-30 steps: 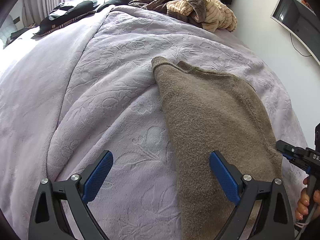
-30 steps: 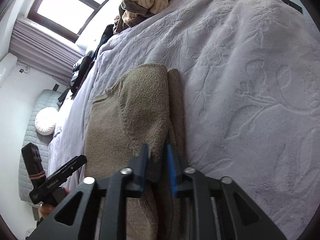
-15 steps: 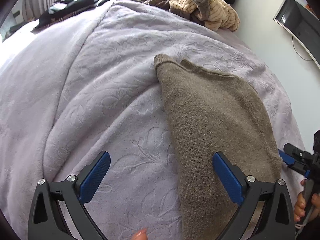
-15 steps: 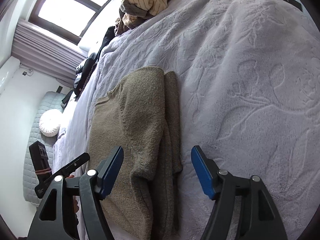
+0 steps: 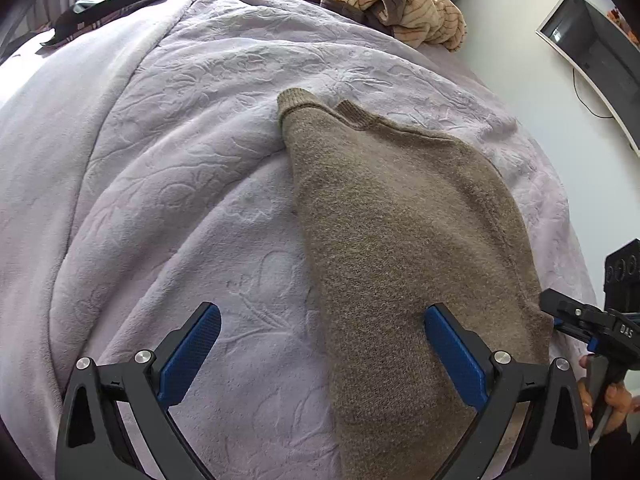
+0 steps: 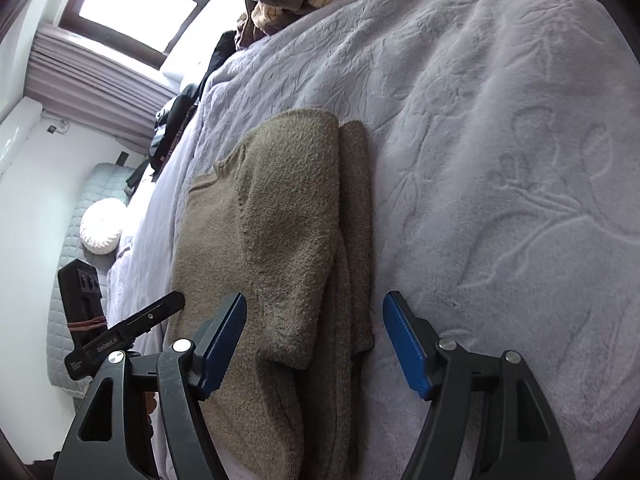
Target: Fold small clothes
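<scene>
Brown sweater [image 5: 400,232] lies on the bed [image 5: 180,160], sides folded inward; crosswise fold remains. Left gripper [image 5: 320,356] and right gripper [image 6: 316,344], at six o'clock: jaws wide, holding nothing.

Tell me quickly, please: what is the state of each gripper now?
Left gripper: open, holding nothing, above the brown knitted sweater.
Right gripper: open, holding nothing; sweater edge lies between its pads, untouched.
</scene>
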`<state>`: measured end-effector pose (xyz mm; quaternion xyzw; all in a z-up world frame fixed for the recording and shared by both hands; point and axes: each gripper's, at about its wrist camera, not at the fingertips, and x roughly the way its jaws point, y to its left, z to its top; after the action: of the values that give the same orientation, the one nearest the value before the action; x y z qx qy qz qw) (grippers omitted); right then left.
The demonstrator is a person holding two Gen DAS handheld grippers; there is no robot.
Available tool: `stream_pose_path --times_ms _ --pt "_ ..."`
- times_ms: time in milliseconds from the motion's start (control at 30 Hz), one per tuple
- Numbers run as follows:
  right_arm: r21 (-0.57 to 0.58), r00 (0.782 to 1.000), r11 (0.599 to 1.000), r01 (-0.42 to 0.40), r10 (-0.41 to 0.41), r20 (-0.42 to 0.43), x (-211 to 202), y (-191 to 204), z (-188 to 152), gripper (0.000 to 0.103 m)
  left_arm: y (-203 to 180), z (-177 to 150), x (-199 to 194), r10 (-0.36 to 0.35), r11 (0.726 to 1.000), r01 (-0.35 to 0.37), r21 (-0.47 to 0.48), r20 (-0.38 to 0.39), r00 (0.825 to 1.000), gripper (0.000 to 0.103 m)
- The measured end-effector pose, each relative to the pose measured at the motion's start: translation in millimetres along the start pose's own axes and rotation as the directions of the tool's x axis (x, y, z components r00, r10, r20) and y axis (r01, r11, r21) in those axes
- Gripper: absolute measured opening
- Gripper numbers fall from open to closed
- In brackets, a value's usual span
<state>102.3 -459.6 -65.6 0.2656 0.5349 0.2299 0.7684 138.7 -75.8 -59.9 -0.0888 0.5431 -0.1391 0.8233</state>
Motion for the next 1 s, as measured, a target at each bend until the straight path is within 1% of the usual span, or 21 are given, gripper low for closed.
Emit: stream_pose_path --times_ms 100,167,233,300,333,400,500,667,733,767,800,833,867,900,933,1000 --pt "0.007 0.999 1.0 -0.02 0.02 -0.029 9.2 -1.9 5.0 0.074 1.0 1.8 4.7 -0.038 0.999 0.038 -0.001 -0.012 0.999 0.102" --pt "0.011 0.999 0.999 -0.033 0.033 -0.041 14.4 -2.3 9.0 0.074 2.2 3.1 9.6 -0.081 0.997 0.081 -0.009 -0.031 0.996 0.102" --pt "0.011 0.997 0.998 -0.054 0.054 -0.063 21.5 -2.7 15.1 0.074 2.7 4.7 16.5 -0.138 0.99 0.137 -0.028 -0.055 0.989 0.102" --pt "0.009 0.993 0.997 -0.073 0.073 -0.088 29.5 -1.2 21.3 0.074 0.3 5.6 22.2 -0.177 0.984 0.174 -0.039 -0.07 0.982 0.102" --pt "0.007 0.991 0.996 -0.089 0.089 -0.099 33.0 0.1 24.2 0.076 -2.1 7.0 26.7 -0.198 0.98 0.195 -0.043 -0.079 0.977 0.102" --pt "0.001 0.984 0.991 -0.132 0.131 -0.124 39.7 2.0 28.1 0.078 -7.0 8.9 33.1 -0.215 0.976 0.211 -0.043 -0.089 0.973 0.102" --pt "-0.003 0.976 0.988 -0.154 0.152 -0.155 51.6 1.3 33.7 0.079 -17.1 12.9 43.1 -0.224 0.975 0.223 -0.022 -0.099 0.97 0.102" --pt "0.038 0.969 0.98 -0.193 0.197 -0.146 64.6 -2.9 38.6 0.079 -20.9 18.6 50.9 -0.231 0.973 0.232 -0.006 -0.119 0.966 0.102" --pt "0.04 0.972 0.983 -0.179 0.183 -0.147 66.0 -0.2 36.9 0.071 -21.0 18.5 48.6 -0.23 0.973 0.23 -0.007 -0.114 0.967 0.102" --pt "0.043 0.972 0.984 -0.174 0.178 -0.156 66.6 0.2 35.0 0.053 -21.7 18.8 48.1 -0.226 0.974 0.227 -0.003 -0.108 0.968 0.097" --pt "0.062 0.968 0.98 -0.191 0.199 -0.151 65.6 -0.1 33.2 0.047 -22.7 18.2 45.7 -0.229 0.973 0.231 0.006 -0.103 0.968 0.087" --pt "0.071 0.967 0.977 -0.202 0.21 -0.142 62.3 -1.1 33.0 0.041 -24.1 17.4 42.1 -0.225 0.974 0.228 0.017 -0.098 0.969 0.084" --pt "0.081 0.965 0.972 -0.219 0.228 -0.132 59.8 -1.2 31.9 0.037 -24.9 16.8 38.0 -0.224 0.973 0.228 0.029 -0.091 0.97 0.074" --pt "0.106 0.957 0.961 -0.256 0.268 -0.115 55.4 -1.5 30.6 0.034 -26.1 17.0 34.3 -0.224 0.973 0.228 0.041 -0.086 0.971 0.066" --pt "0.12 0.953 0.955 -0.273 0.285 -0.103 52.6 -1.1 29.6 0.033 -26.7 17.3 29.7 -0.225 0.972 0.229 0.052 -0.081 0.971 0.059" --pt "0.145 0.945 0.942 -0.302 0.316 -0.084 48.7 3.0 27.0 0.033 -25.0 17.3 19.4 -0.24 0.968 0.244 0.06 -0.074 0.968 0.052"
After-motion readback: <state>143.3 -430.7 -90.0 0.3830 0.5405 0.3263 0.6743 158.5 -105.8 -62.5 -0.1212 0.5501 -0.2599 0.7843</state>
